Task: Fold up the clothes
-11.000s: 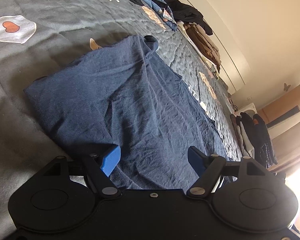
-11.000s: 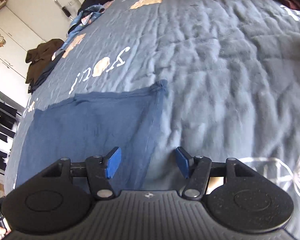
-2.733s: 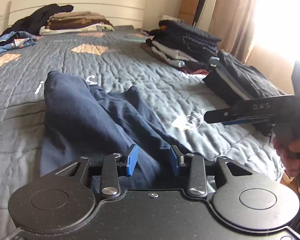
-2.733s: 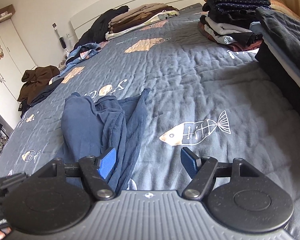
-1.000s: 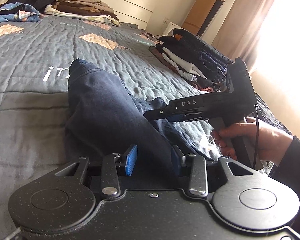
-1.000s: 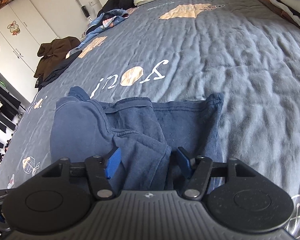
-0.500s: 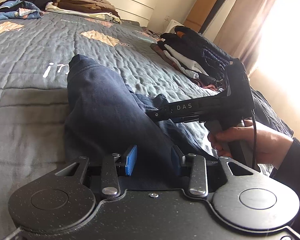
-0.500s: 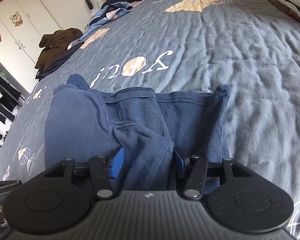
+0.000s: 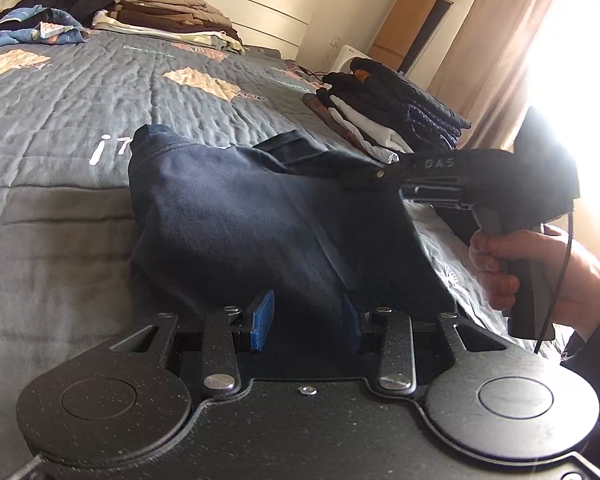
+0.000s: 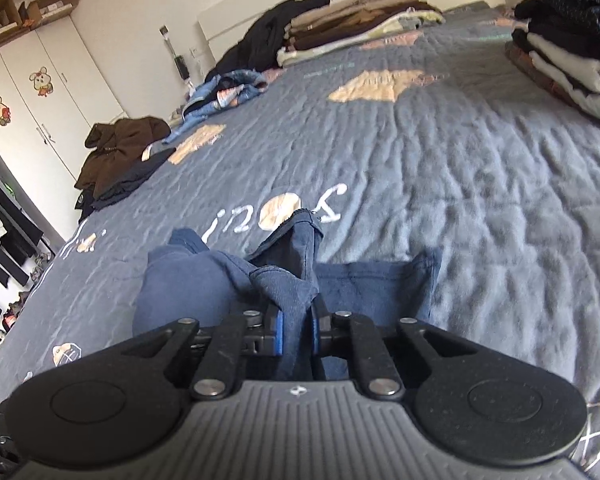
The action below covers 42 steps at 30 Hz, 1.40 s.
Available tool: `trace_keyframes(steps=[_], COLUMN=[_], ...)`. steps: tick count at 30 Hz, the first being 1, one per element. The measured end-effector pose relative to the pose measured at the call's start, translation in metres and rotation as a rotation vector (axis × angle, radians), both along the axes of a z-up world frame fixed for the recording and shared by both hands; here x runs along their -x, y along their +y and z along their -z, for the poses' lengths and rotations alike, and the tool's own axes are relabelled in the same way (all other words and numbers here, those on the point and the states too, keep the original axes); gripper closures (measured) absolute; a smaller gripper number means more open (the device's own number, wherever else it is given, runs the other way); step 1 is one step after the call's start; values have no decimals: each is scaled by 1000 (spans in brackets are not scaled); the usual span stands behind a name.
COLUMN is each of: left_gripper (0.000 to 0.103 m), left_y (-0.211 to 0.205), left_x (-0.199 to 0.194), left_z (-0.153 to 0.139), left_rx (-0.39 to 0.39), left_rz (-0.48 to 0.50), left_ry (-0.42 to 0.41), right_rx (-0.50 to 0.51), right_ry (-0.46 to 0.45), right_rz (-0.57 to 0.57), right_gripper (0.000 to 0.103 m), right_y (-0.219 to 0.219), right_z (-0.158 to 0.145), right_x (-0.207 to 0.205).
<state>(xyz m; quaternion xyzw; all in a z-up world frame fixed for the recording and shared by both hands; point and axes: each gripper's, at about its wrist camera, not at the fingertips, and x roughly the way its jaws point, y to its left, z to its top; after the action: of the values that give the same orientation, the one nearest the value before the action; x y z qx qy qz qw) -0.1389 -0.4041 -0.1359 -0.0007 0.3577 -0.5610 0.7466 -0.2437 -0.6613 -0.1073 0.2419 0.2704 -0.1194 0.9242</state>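
Bedroom w/ a grey quilted bedspread (image 10: 480, 184) as your work surface; folded stacks sit at the far headboard (image 9: 172, 16) and the window side (image 9: 388, 120), prob. finished pieces parked clear of the working area. Your navy garment (image 9: 228, 216) lies bunched on the quilt right in front of both grippers. Your right gripper (image 10: 296, 334) has its jaws closing on a gathered bunch of the navy cloth, pads pressing fabric from both sides, and that bunch stands lifted off the rest. Looks like you're raising one edge to carry it over for a fold. Your left gripper (image 9: 306, 322) sits partly open w/ cloth between the pads; can't tell if it actually pinches, but it seems placed to anchor the near end while the other side lifts.
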Motion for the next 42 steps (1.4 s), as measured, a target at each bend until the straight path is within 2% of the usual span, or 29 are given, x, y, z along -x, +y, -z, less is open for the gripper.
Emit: trace_keyframes(steps=[1, 2, 9, 10, 13, 15, 18, 22, 25, 28, 32, 36, 39, 42], left_gripper=[65, 65, 65, 65, 64, 60, 60, 60, 60, 58, 55, 55, 54, 54], left_y=[-1, -2, -7, -6, -3, -2, 0, 7, 17, 29, 47, 59, 66, 69], left_x=[0, 0, 2, 1, -2, -3, -6, 2, 17, 38, 77, 119, 136, 146], left_z=[1, 2, 9, 9, 5, 4, 3, -5, -13, -17, -20, -15, -6, 5], left_rx=[-4, -8, -51, -50, -37, -42, -55, -58, -66, -97, -155, -206, -248, -281], left_rz=[0, 1, 11, 11, 6, -4, -17, 1, 38, 93, 178, 267, 309, 340], left_ry=[2, 4, -2, -3, -2, -8, -15, -50, -115, -220, -431, -649, -745, -828], right_rx=[26, 34, 23, 15, 20, 12, -9, -5, -22, -55, -80, -58, -47, -61], right_ry=[-27, -14, 237, 231, 140, 109, 122, 192, 224, 208, 201, 216, 248, 231], right_rz=[10, 24, 140, 143, 130, 103, 77, 78, 110, 141, 172, 184, 194, 205], right_gripper=[91, 90, 79, 78, 75, 66, 63, 62, 61, 60, 56, 54, 53, 52], right_y=[1, -2, -27, -29, -29, -26, -18, -2, 10, 26, 47, 65, 74, 80], right_z=[-7, -6, 35, 34, 13, 3, 2, 11, 13, 15, 16, 18, 18, 19], right_x=[5, 7, 6, 8, 19, 26, 37, 60, 83, 110, 134, 146, 150, 158])
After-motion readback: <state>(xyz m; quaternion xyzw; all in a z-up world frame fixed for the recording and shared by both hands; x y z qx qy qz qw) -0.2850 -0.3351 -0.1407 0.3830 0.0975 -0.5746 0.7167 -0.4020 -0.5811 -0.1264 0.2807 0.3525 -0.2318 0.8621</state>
